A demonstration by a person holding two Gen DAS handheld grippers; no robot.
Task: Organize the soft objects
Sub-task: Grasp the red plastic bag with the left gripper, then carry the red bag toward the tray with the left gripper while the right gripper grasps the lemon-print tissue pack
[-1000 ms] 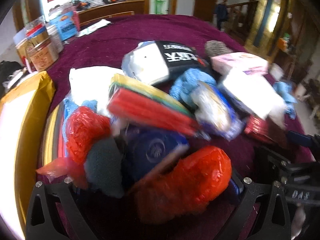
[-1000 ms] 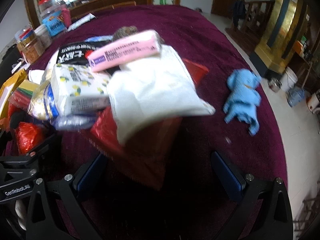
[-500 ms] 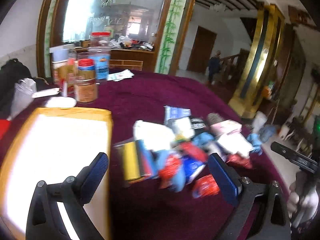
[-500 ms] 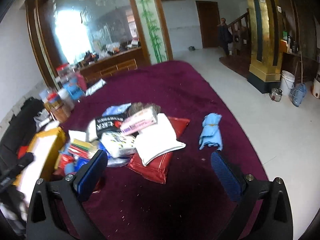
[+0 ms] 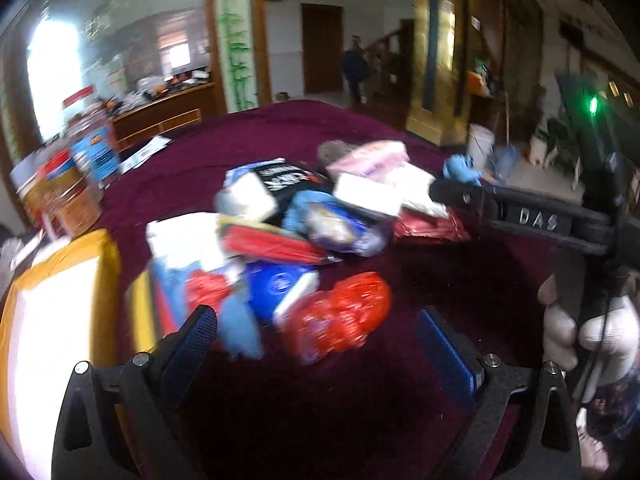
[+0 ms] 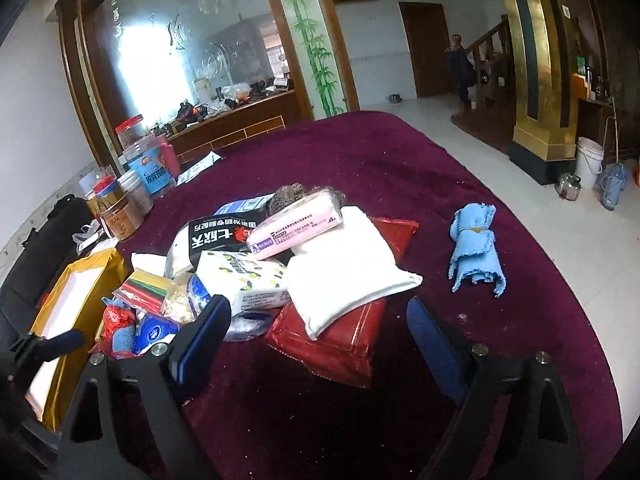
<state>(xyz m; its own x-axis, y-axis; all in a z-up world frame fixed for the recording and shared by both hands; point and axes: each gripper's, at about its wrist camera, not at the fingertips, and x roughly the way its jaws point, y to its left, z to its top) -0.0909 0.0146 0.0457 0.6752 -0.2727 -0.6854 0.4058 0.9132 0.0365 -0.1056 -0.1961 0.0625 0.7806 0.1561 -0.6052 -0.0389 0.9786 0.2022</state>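
Pulling back and up from the pile (image 6: pixel 280 264) on the maroon surface (image 6: pixel 400 160), both hand-held grippers now hover empty, left (image 5: pixel 316 340) spread wide, right (image 6: pixel 316 328) narrowing on nothing, so no soft item is picked yet; blue towel (image 6: pixel 474 248) lies apart.

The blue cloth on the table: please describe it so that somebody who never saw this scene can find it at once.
Start from the round table with the dark red cover and find the pile of packets on its left half. Look right of the pile, past the white pillow-like pack. The light blue cloth lies there rolled up and alone, touching nothing else, near the table's right edge.
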